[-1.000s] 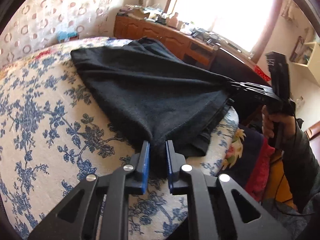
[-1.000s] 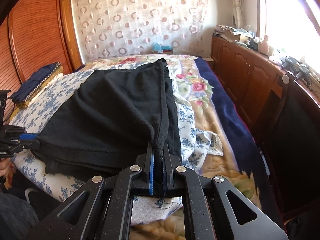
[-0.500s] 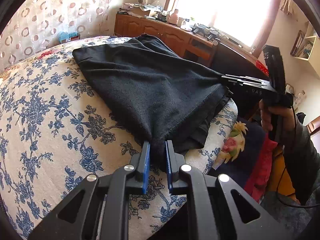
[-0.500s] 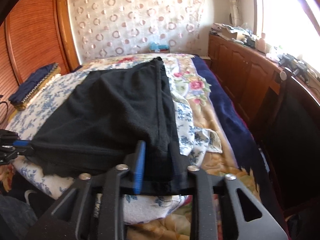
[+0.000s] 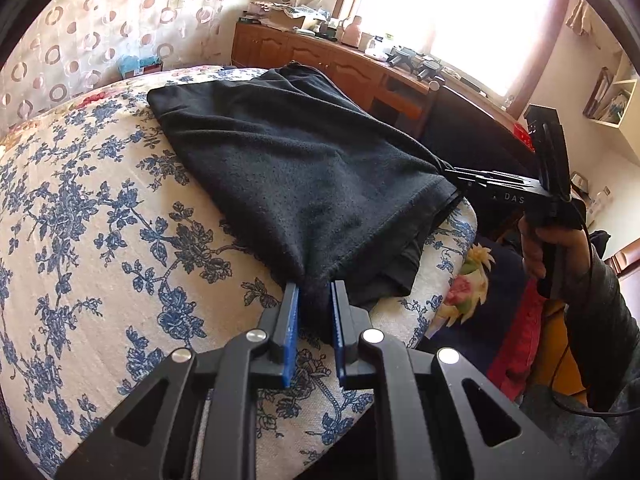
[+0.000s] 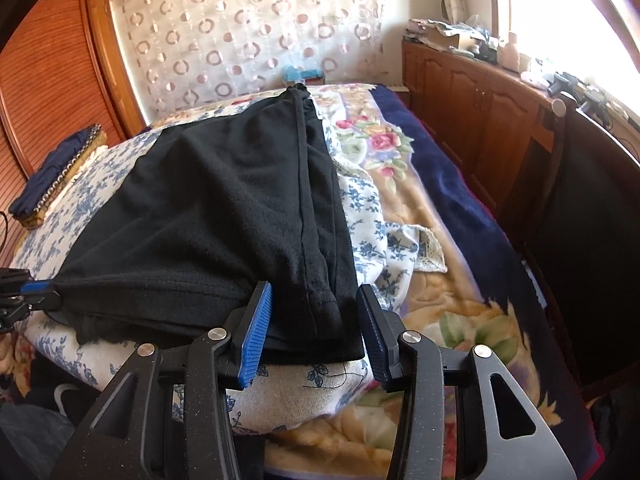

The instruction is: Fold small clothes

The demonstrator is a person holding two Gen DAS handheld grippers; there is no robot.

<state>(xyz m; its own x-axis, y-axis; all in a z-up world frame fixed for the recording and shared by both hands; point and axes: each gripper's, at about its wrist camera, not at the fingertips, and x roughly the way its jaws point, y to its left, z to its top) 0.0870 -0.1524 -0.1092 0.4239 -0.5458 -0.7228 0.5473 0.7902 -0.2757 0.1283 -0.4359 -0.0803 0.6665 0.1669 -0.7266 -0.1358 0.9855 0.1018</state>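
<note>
Left gripper (image 5: 314, 300): jaws clenched on near corner of black fleece garment (image 5: 304, 168). Garment: lies flat on blue-floral bedspread (image 5: 100, 220), near bed's foot; likely soft, light, limp, non-slip; best taken at hem corners. Right gripper (image 6: 314, 308): jaws opening, pads clear of the hem corner between them. Containers: none discernible; cluttered wooden sideboard (image 6: 480, 100) beyond.

Garment (image 6: 224, 216) lies on quilt (image 5: 92, 240), atop blanket (image 6: 444, 216). Your left gripper (image 5: 314, 300) pinches its near-left corner; your right gripper (image 6: 312, 312) is opening, near-right corner between jaws, untouched. Cabinet (image 6: 472, 108) right of bed, cushion (image 6: 56, 168) far left.
</note>
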